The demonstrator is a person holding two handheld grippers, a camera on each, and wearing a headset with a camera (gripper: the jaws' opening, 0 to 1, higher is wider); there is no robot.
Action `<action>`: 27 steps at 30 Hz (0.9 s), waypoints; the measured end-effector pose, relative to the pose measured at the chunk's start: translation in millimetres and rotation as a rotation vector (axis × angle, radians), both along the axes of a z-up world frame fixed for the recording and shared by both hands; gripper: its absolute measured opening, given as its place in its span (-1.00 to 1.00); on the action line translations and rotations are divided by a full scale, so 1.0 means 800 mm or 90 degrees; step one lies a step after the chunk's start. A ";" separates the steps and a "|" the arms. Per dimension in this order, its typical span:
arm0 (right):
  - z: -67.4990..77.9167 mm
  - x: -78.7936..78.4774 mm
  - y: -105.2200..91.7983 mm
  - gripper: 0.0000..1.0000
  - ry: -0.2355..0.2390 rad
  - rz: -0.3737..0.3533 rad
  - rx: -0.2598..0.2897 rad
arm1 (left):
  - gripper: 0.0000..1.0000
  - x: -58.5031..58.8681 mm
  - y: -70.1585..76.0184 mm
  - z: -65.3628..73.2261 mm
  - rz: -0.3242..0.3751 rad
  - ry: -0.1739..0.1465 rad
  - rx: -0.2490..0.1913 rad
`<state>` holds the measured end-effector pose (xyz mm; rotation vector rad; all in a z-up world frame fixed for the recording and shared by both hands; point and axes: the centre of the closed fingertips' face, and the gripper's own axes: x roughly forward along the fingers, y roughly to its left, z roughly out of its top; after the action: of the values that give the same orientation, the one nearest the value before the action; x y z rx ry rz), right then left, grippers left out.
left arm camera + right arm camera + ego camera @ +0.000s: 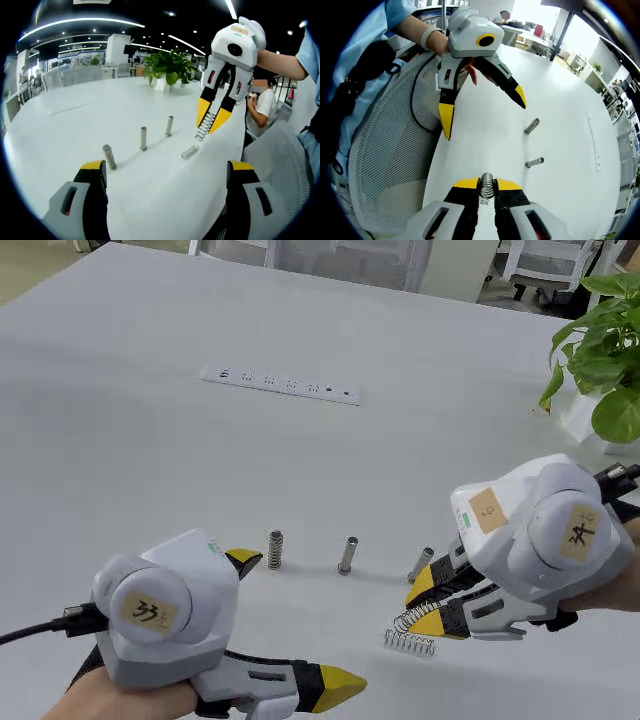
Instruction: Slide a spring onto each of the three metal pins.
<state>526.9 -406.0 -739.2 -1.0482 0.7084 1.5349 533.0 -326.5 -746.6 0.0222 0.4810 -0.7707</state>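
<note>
Clamped on one spring [408, 618], the right gripper [418, 610] hangs low over the white table [150, 460], near a loose spring [410, 643]. Beside it the left gripper [298, 622] gapes wide, empty. Three pins [347, 555] stand between them, the leftmost pin [275, 549] already sleeved, with a potted plant [605, 350] beyond.

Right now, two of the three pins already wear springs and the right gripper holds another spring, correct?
Not quite: only the left pin wears a fitted spring, as the head view shows. The middle pin and the right pin stand bare. The right gripper does hold a second spring.
</note>
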 end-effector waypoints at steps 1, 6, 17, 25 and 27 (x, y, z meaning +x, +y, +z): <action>0.000 0.002 0.002 -0.84 -0.001 0.003 -0.001 | 0.98 0.000 0.004 0.000 0.008 0.003 0.002; -0.001 0.010 0.010 -0.85 -0.002 0.019 -0.008 | 0.98 0.000 0.019 -0.002 0.021 -0.010 0.027; 0.001 0.026 0.024 -0.85 -0.021 0.065 -0.040 | 0.98 -0.005 0.047 -0.015 0.068 -0.015 0.055; 0.004 0.049 0.029 -0.84 -0.042 0.087 -0.070 | 0.98 -0.001 0.049 -0.008 0.079 -0.035 0.050; 0.005 0.056 0.030 -0.84 -0.050 0.093 -0.080 | 0.98 -0.001 0.051 -0.007 0.084 -0.037 0.051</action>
<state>572.1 -382.1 -735.4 -1.2718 0.6936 1.5797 532.6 -285.8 -752.1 0.0862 0.4532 -0.6201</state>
